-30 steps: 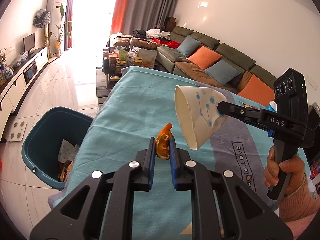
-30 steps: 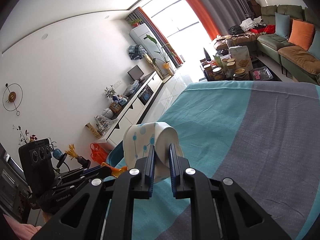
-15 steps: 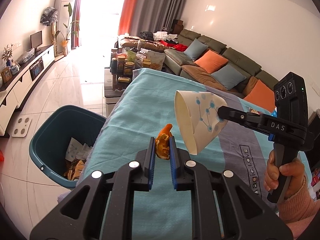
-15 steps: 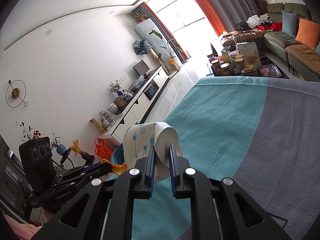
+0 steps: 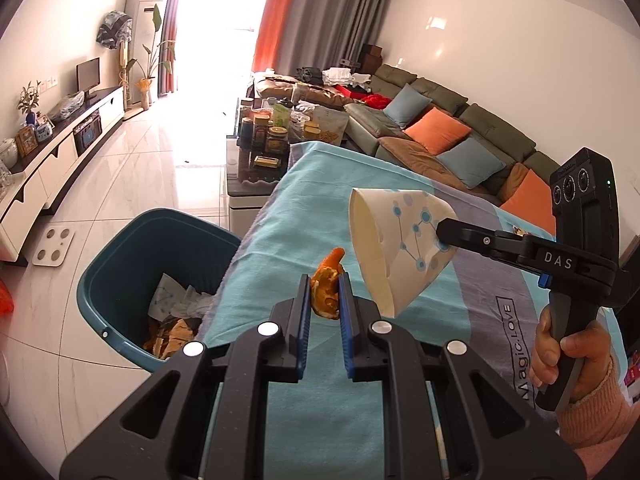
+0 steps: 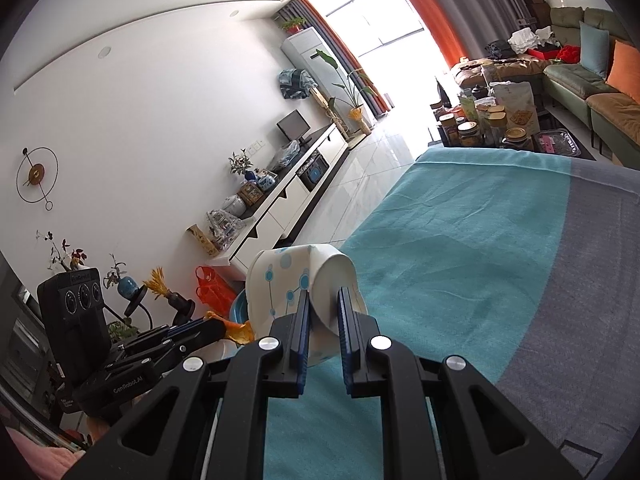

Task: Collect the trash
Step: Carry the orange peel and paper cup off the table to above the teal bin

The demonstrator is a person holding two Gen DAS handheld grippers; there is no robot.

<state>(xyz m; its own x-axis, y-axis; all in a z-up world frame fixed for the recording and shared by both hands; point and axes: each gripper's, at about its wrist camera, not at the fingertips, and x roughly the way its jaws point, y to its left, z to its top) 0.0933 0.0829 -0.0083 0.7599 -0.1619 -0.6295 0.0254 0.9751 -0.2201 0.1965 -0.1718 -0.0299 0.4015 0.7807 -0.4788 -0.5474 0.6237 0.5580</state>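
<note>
Left-wrist view: the peel point(image 5: 326, 290) sits pinched between my left gripper's point(image 5: 325, 306) jaws, held over the cloth-covered table point(image 5: 280, 216). My right gripper point(image 5: 444, 236) has its jaws clamped on the squashed base of the cup point(image 5: 394, 248), which lies on its side in the air with its mouth facing the bin point(image 5: 120, 248). That bin stands on the floor, lower and to the left of both loads, just past the table edge, already holding paper scraps. I judge the left gripper nearer, so the peel should drop first; the cup must cross further leftward.
</note>
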